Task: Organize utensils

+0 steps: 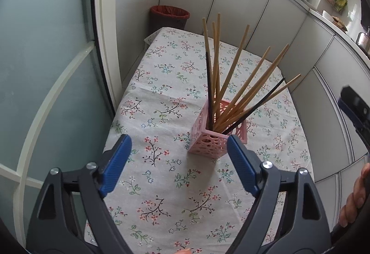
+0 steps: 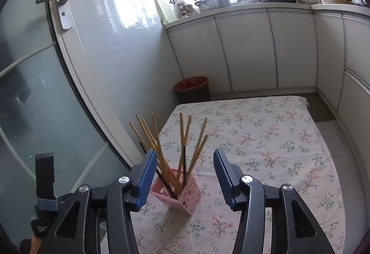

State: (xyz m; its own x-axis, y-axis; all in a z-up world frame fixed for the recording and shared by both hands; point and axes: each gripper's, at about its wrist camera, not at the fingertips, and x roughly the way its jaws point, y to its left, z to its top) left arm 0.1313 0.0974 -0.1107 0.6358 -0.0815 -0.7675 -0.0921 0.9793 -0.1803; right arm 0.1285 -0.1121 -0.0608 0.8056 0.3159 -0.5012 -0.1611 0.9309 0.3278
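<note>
left tongs (image 1: 179, 148): released, empty | right tongs (image 2: 185, 175): released, empty | chopsticks (image 1: 233, 83) fanned upright in pink holder (image 1: 215, 140) on bench (image 1: 161, 96), gathered for tidy storage

Left gripper (image 1: 179, 145) and right gripper (image 2: 185, 159) apparently hover, jaws spread, empty.

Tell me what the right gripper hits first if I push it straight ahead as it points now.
Most likely the wooden chopsticks standing in the pink holder; they fan up between the open fingers of the right gripper. Depth is unclear, so the holder's rim could come first.
</note>
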